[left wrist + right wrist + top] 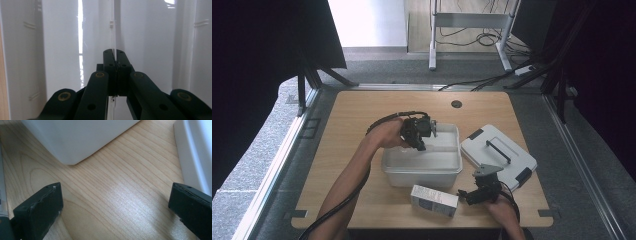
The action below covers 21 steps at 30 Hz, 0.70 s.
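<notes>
- now, high view: left gripper (426, 134) held over the white bin (422, 172), tipped down onto the thin divider (445, 148) that crosses the bin's inside; bin sits mid-table on the wooden table (352, 125).
- same view: right gripper (468, 196) resting low near the table's near edge, right of the small white box (434, 200) and in front of the bin; box lies just in front of the bin's near wall.
- same view: white lid (498, 156) with a dark handle lying flat to the right of the bin, just beside it.
- left gripper view: left gripper (116, 58) with jaws brought together, clamped on the top edge of the thin white divider (114, 35); divider runs straight away from the jaws, with glossy bin floor (62, 50) on either side.
- right gripper view: right gripper (115, 206) with jaws standing wide apart, nothing between them but bare table (120, 195); rounded corner of the bin (75, 137) ahead, apart from the jaws; edge of the lid (192, 150) at the right, close by the right jaw, touching or not impossible to tell.
</notes>
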### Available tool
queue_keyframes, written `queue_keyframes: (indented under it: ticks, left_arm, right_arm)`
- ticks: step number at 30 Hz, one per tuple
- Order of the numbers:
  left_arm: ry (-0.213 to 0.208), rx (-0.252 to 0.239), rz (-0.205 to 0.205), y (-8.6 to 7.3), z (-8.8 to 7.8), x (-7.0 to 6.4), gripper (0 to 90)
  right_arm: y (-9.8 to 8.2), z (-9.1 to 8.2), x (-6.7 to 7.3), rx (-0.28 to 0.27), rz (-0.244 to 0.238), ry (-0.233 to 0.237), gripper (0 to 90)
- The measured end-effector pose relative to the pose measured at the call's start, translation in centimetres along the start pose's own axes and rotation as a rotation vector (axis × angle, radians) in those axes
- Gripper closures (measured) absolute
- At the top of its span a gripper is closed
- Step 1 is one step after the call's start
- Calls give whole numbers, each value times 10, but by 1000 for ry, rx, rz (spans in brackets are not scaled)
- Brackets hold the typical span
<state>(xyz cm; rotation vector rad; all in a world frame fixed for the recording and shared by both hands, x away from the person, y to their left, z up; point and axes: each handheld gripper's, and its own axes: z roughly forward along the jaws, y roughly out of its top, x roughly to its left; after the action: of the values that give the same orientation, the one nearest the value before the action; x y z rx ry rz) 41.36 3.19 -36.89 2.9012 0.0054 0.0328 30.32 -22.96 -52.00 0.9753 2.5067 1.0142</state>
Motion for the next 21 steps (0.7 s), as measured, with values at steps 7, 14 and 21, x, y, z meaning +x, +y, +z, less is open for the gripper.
queue_keyframes:
  ticks: [7, 14, 21]
  left_arm:
    - [4, -31, 16, -3, -3, -1, 891]
    - [34, -44, 18, -3, -14, -3, 891]
    - [73, -91, 9, 0, -37, -7, 889]
  right_arm:
    - [0, 0, 0, 0, 0, 0, 0]
    - [0, 0, 0, -1, -2, -1, 0]
    - [0, 0, 0, 0, -1, -2, 0]
